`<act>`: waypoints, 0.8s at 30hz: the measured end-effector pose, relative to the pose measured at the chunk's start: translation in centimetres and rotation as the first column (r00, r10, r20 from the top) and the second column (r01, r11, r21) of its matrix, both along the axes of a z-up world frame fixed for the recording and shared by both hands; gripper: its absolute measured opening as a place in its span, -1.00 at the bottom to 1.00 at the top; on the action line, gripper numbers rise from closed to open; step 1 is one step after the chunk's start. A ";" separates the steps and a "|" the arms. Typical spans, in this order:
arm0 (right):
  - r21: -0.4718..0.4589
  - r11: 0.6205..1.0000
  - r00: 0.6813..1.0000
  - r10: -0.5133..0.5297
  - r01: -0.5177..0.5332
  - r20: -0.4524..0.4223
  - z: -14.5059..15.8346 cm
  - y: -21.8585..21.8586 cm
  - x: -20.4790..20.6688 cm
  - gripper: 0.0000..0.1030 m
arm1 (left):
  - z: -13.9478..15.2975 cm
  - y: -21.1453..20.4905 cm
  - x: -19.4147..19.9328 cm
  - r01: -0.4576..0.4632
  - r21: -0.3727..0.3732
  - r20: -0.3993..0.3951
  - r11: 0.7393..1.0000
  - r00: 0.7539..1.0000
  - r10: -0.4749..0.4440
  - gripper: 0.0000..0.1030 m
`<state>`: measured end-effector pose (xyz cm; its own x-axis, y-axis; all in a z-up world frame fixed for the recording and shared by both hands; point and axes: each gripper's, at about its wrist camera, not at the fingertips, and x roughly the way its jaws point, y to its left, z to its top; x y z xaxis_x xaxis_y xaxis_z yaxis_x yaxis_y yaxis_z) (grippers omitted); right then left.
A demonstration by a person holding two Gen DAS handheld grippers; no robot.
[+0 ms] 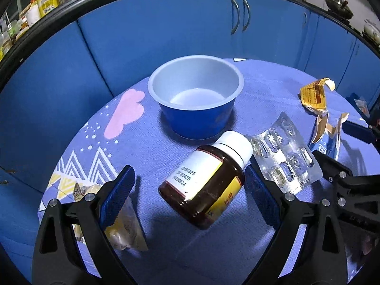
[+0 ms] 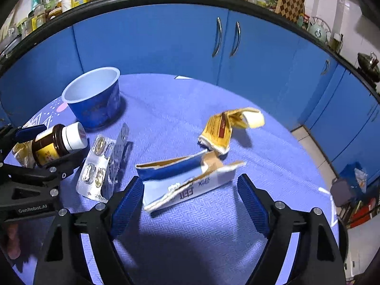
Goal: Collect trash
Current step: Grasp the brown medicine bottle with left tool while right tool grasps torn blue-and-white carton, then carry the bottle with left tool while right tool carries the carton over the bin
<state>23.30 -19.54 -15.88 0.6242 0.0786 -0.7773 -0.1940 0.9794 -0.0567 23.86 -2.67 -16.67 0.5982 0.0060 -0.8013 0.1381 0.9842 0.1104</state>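
With both grippers tipped down over the bench [image 2: 180, 109], I see my left gripper [image 1: 190, 180] with its jaws wide on either side of the brown pill bottle [image 1: 204, 180], which lies on its side between them, neither pad clearly pressing it. My right gripper [image 2: 190, 190] also has wide jaws, straddling the torn blue carton [image 2: 187, 180] without gripping it. From that carton, the yellow wrapper [image 2: 220, 128] lies at one o'clock, the blister pack [image 2: 99, 168] at nine, and the blue bowl [image 2: 95, 97] at ten.
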 end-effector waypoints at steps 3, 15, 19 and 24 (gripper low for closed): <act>0.037 0.999 1.000 0.025 -0.025 -0.010 0.1 0.0 -0.4 -0.21 | 0.1 -0.3 -0.2 0.008 -0.002 -0.002 1.000 1.000 -0.008 0.30; 0.037 0.998 0.998 0.058 -0.058 -0.005 1.3 -0.4 -5.2 -0.89 | 2.7 -1.6 -4.0 0.033 -0.050 0.034 0.998 0.999 -0.031 0.15; 0.036 0.998 0.999 0.045 -0.045 0.019 2.6 -1.6 -7.6 -0.89 | 3.9 -3.0 -5.2 0.058 -0.049 0.045 0.997 0.997 -0.056 0.15; 0.033 0.999 0.999 0.017 -0.018 0.044 3.9 -3.4 -9.6 -0.89 | 5.3 -5.5 -7.7 0.097 -0.050 0.055 0.994 0.994 -0.094 0.15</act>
